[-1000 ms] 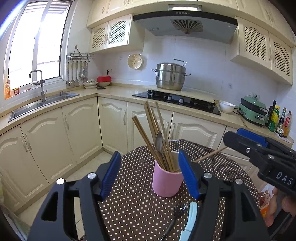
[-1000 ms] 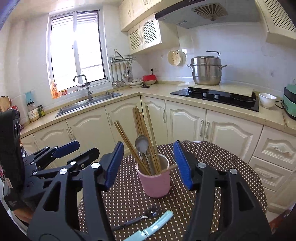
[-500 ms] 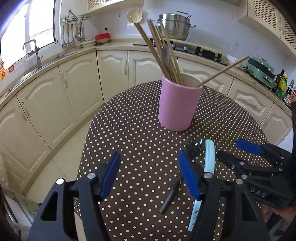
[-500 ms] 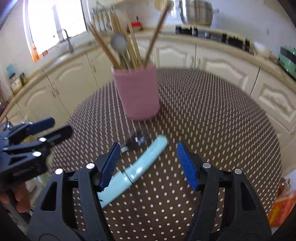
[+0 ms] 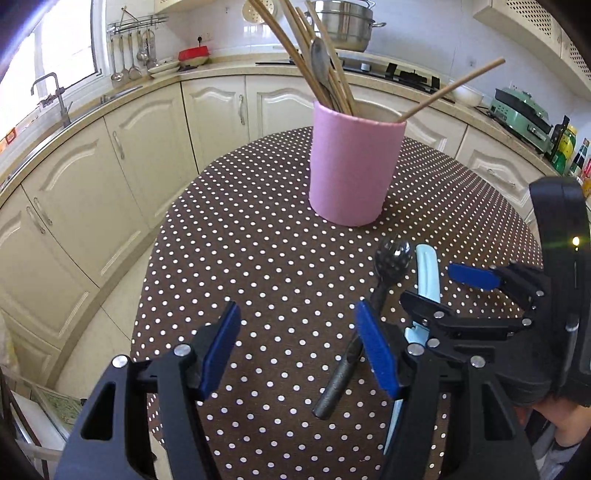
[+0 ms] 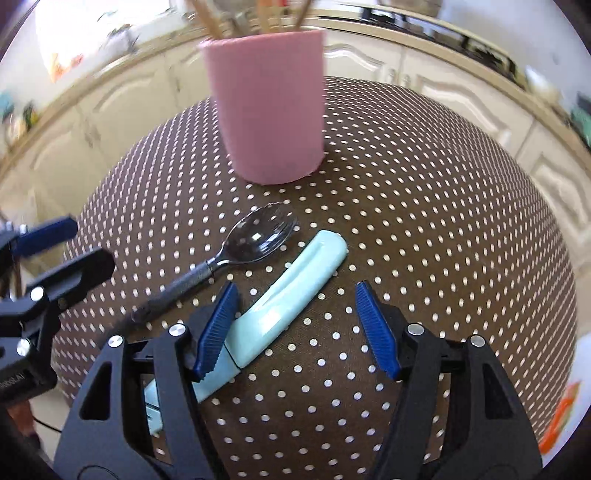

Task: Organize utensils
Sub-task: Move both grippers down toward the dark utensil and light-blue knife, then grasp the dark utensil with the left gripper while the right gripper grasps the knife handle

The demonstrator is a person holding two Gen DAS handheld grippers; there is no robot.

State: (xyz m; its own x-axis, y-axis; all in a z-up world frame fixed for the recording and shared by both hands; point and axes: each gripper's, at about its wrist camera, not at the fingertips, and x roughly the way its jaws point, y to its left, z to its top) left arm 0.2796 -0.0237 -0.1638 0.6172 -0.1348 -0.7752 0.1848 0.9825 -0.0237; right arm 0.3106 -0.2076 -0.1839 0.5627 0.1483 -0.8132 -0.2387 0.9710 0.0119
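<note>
A pink cup (image 5: 354, 170) (image 6: 266, 103) with wooden chopsticks (image 5: 303, 48) and a metal spoon (image 5: 319, 61) stands on the round brown dotted table (image 5: 240, 240). In front of it lie a dark spork (image 5: 392, 256) (image 6: 258, 236) and a light blue sheathed knife (image 5: 426, 271) (image 6: 306, 273). My left gripper (image 5: 295, 325) (image 6: 70, 247) hovers open over bare cloth, just left of the spork's handle. My right gripper (image 6: 297, 295) (image 5: 443, 291) is open low over the knife, which lies slanted between its jaws, untouched by the pads.
The table's edge (image 5: 147, 266) drops off to the left toward cream cabinets (image 5: 122, 155). Behind are a counter with a sink (image 5: 48, 92), a steel pot (image 5: 341, 24) on the hob and a green appliance (image 5: 517, 110). A hand (image 5: 561, 428) holds the right gripper.
Both grippers have sunk and tipped down toward the table. The cup has grown nearer, and the right gripper now straddles the blue knife. The left stayed open at the same width.
</note>
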